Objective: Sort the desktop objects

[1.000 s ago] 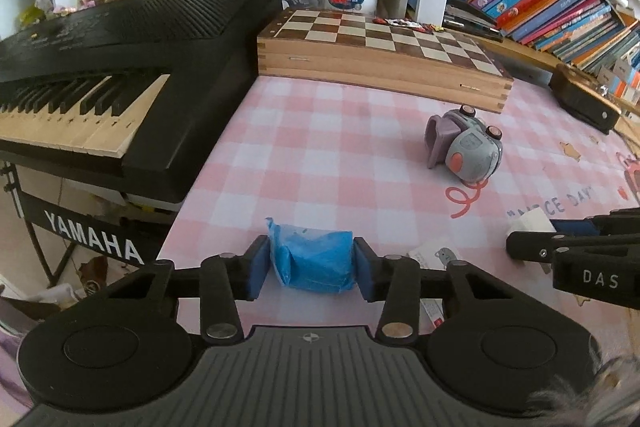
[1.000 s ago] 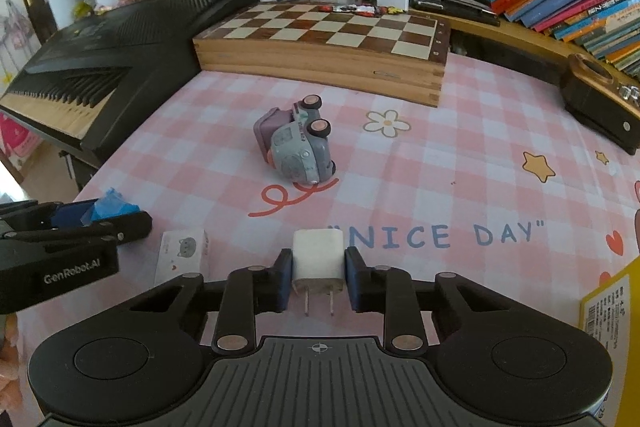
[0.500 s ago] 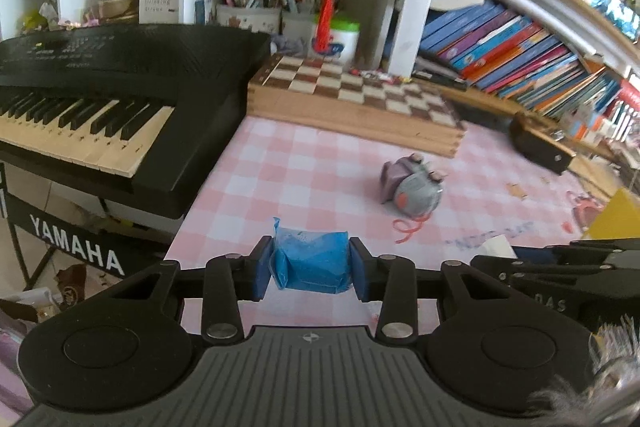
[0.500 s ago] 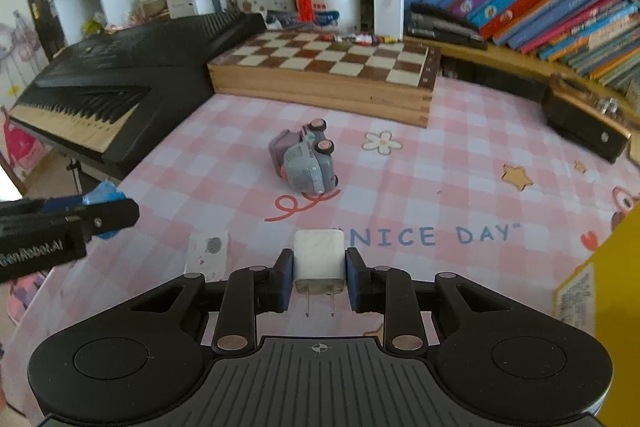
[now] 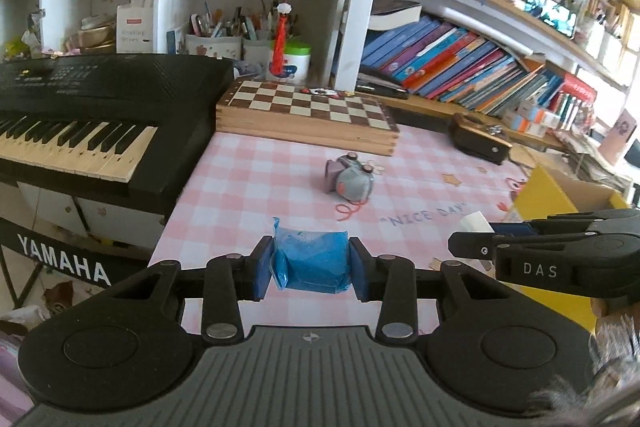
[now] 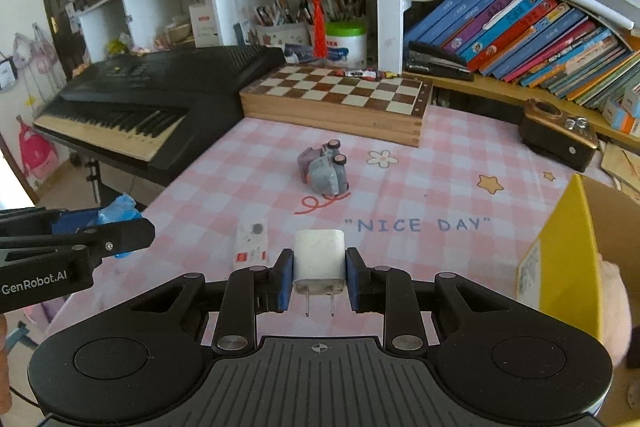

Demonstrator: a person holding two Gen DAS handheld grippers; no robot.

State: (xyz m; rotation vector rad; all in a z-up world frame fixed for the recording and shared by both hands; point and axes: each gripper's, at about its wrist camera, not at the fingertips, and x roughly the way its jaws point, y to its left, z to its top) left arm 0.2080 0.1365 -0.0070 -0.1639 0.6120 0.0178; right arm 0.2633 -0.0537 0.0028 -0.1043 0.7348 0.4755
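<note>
My left gripper (image 5: 311,267) is shut on a crumpled blue packet (image 5: 316,257), held above the near left corner of the pink checked tablecloth (image 5: 260,187). My right gripper (image 6: 318,269) is shut on a white charger plug (image 6: 319,255) whose two prongs point toward the camera. Each gripper shows from the side in the other's view: the right gripper (image 5: 472,247) at the right edge, the left gripper (image 6: 136,227) at the left edge with the blue packet (image 6: 118,209). A grey toy car (image 6: 325,173) lies tipped over mid-table.
A small white card (image 6: 251,241) lies on the cloth below the plug. An open yellow box (image 6: 560,259) stands at the right. A wooden chessboard (image 5: 308,107) sits at the back, a black keyboard (image 5: 80,115) to the left and a dark wooden box (image 6: 560,139) at back right.
Both grippers have lifted away from the table with their objects still held. The table now looks further off, more of the shelves shows, and the yellow box has come into view on the right.
</note>
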